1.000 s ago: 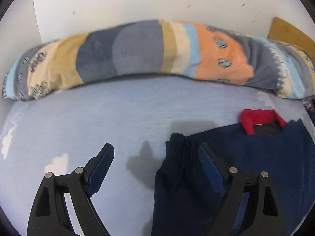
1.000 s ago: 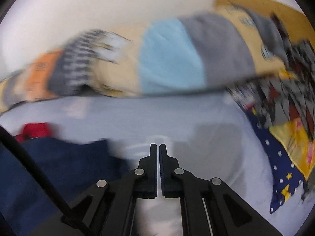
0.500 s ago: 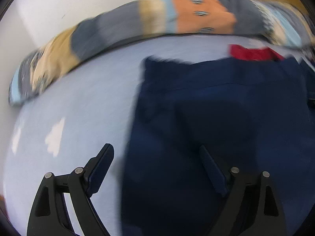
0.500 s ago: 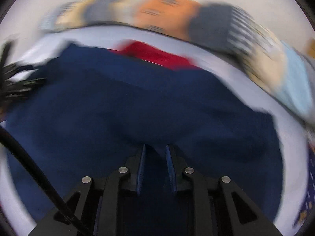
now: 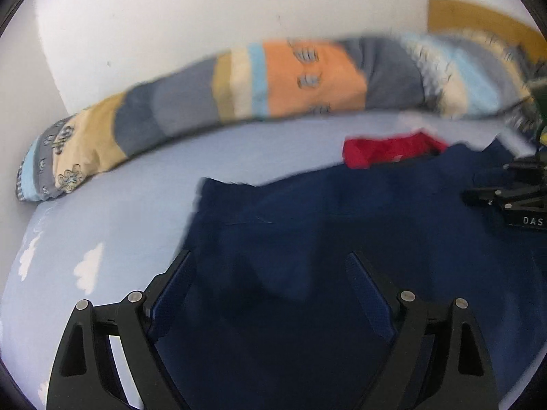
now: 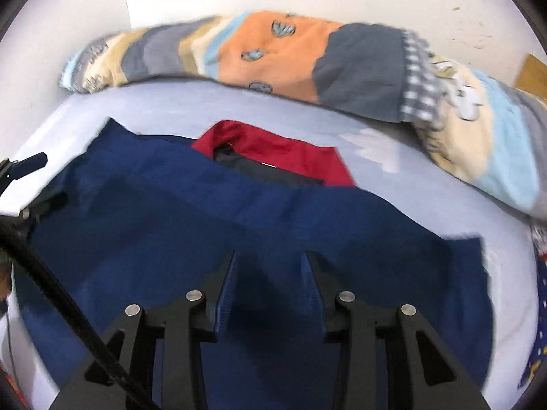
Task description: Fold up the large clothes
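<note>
A large navy garment [image 5: 342, 239] [image 6: 239, 225] with a red collar [image 5: 386, 148] [image 6: 283, 153] lies spread on the light blue bed sheet [image 5: 112, 212] [image 6: 177, 102]. My left gripper [image 5: 270, 270] hovers open over the garment's left part, near its left edge, nothing between its fingers. My right gripper [image 6: 270, 270] is over the garment's middle, its jaws opening, nothing gripped between them. The right gripper's black body [image 5: 512, 194] shows at the right edge of the left wrist view. The left gripper's tip [image 6: 27, 164] shows at the left edge of the right wrist view.
A long patchwork bolster [image 5: 273, 82] [image 6: 307, 61] lies along the white wall behind the garment. Patterned bedding [image 6: 540, 307] sits at the right edge. A black cable [image 6: 51, 283] crosses the lower left of the right wrist view. White cloud prints [image 5: 89, 266] mark the sheet.
Both grippers have swung over the navy garment. The right gripper went from shut to partly open. The left gripper stayed wide open.
</note>
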Tool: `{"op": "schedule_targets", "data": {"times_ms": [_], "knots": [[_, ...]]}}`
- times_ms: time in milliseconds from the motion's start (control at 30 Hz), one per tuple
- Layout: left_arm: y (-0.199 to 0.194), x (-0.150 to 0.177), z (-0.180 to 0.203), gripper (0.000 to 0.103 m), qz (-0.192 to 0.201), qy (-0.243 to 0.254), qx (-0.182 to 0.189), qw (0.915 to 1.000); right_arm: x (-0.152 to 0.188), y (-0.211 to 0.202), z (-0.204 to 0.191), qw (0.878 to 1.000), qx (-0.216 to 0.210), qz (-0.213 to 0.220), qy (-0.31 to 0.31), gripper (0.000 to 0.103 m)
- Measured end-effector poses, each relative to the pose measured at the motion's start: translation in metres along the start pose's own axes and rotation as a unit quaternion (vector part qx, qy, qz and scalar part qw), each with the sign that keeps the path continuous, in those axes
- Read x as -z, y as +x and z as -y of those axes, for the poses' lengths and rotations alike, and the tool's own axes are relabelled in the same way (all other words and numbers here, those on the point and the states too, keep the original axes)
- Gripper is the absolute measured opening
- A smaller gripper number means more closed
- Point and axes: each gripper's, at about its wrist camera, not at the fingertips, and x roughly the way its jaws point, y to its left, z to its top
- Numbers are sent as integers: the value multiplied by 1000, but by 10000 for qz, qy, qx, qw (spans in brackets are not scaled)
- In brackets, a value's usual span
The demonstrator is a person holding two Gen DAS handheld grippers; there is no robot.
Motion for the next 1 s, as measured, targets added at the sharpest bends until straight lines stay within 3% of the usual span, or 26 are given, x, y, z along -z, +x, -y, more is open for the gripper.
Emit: {"op": "schedule_targets", "data": {"times_ms": [67,133,167,200,267,333,400,433,467,533,667,700,800,967,1000], "knots": [[23,-2,4,89,-251,35,-384,9989,4,25,26,9982,-85,-366,471,35],[43,2,-2,89,-555,-38,-388,9977,13,25,59,9960,-163,-400,782,8],[43,4,-8,89,-545,-121,-389,9977,20,21,78,9948,-7,-434,919,4],[39,7,-15,89,-544,-199,-414,9975,27,17,89,9937,161,-493,992,4],[30,13,-26,89,-547,-282,-534,9967,43,6,122,9877,953,-597,1084,4],[9,22,-33,89,-448,-329,-540,9970,53,-10,138,9833,1215,-658,1181,4],[-16,32,-32,89,-286,-291,-452,9981,60,-35,129,9799,1605,-557,1050,15],[-29,36,-30,89,-181,-254,-325,9990,63,-47,114,9843,1492,-398,859,15],[-40,40,-25,89,-112,-243,-198,9994,65,-63,93,9913,1088,-177,725,15],[-56,48,-13,89,-16,-251,-23,9997,73,-77,46,9990,252,-44,380,26],[-58,66,2,89,-222,-217,66,9995,100,-68,-28,9962,-783,-365,-104,27],[-54,73,0,89,-371,-215,1,9991,108,-64,-34,9959,-766,-446,-178,27],[-44,94,-20,91,-608,-405,-103,9973,129,-63,-11,9969,-638,-453,-48,27],[-41,127,-77,98,-924,-1218,-7,9882,158,-73,105,9918,49,-481,1187,26],[-42,134,-87,100,-958,-1367,51,9859,163,-77,119,9901,5,-466,1323,13]]}}
